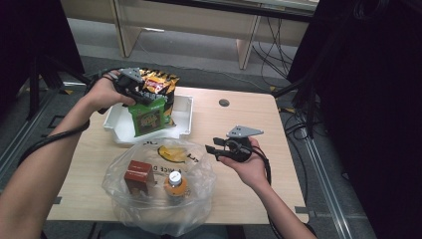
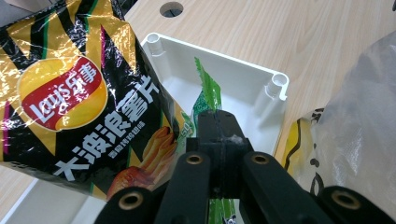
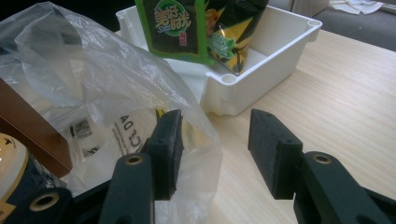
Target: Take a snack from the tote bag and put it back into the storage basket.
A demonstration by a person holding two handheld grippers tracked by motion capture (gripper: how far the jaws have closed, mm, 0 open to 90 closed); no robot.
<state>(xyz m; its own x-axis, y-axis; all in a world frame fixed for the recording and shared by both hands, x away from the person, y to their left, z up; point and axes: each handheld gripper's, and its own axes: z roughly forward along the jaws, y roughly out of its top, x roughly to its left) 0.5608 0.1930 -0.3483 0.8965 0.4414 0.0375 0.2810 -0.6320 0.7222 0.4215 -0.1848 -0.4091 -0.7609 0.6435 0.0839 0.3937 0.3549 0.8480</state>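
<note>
A green snack bag (image 1: 148, 117) hangs upright over the white tray (image 1: 185, 119), and my left gripper (image 1: 148, 98) is shut on its top edge. In the left gripper view the jaws (image 2: 218, 127) pinch the thin green film (image 2: 207, 91). A black and yellow chip bag (image 1: 158, 82) (image 2: 79, 98) stands in the tray right behind it. My right gripper (image 1: 213, 148) (image 3: 219, 149) is open and level beside the clear plastic bag (image 1: 159, 194) (image 3: 93, 93). The bag's film lies against its left pad (image 3: 168, 144), and nothing is gripped.
Inside the plastic bag are a brown box (image 1: 138, 175), a capped bottle (image 1: 175, 185) and a yellow packet (image 1: 172, 153). The wooden table (image 1: 249, 119) has a round cable hole (image 1: 224, 102) at the back. Bare wood lies to the right of my right hand.
</note>
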